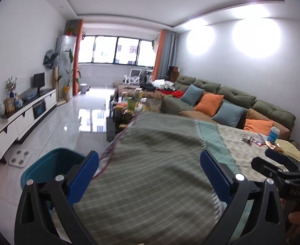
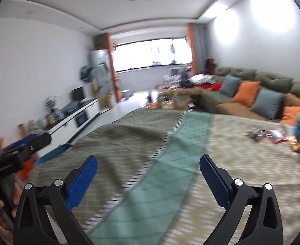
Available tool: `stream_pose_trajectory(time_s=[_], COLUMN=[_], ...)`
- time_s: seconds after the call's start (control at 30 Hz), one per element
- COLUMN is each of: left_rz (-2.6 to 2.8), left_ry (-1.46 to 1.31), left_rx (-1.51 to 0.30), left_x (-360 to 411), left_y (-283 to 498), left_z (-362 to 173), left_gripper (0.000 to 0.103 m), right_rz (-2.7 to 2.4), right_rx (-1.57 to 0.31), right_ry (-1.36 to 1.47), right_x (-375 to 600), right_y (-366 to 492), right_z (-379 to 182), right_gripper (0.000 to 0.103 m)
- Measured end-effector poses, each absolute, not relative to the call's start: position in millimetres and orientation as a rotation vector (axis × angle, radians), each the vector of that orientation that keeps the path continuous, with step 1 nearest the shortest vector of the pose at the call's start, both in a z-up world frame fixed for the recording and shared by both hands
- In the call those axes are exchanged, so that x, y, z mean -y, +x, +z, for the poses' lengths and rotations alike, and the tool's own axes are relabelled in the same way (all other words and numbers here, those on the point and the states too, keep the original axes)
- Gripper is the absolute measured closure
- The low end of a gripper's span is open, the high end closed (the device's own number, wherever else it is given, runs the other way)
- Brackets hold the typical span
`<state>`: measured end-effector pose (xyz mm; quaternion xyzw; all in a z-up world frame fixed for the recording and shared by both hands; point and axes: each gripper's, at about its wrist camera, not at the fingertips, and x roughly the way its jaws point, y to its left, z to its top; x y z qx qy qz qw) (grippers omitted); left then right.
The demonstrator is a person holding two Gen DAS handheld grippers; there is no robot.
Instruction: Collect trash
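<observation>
Now both tools, left (image 1: 149, 170) and right (image 2: 148, 175), spread wide, empty; wrappers (image 2: 272, 135) flat on table (image 2: 241, 163), orientation blurred.

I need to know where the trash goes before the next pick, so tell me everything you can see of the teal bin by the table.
The teal bin is an open-topped plastic container with a rounded rim and a darker teal inside. It stands upright on the pale tiled floor, beside the cloth-covered table's near left edge. In the left wrist view the left gripper's finger covers part of it, and its bottom is hidden. No contents can be made out. In the right wrist view only a blurred strip of its rim shows past the tablecloth. Neither gripper touches it.
</observation>
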<state>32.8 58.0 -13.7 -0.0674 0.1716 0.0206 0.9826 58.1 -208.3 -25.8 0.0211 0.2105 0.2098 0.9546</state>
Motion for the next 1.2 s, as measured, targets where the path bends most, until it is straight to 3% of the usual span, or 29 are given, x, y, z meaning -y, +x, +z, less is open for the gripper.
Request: stream_pose_trajectory(time_s=[0.47, 1.2], left_rz=[0.005, 0.061], left_ry=[-0.041, -0.036], left_rx=[-0.285, -0.244], left_x=[9, 3], left_y=[49, 35], left_z=[-16, -14], left_gripper=[0.003, 0.003], right_rz=[0.198, 0.2], right_rx=[-0.298, -0.277], right_ry=[0.044, 0.036], right_x=[250, 243], right_y=[30, 19], right_z=[-19, -16], right_gripper=[0.004, 0.004])
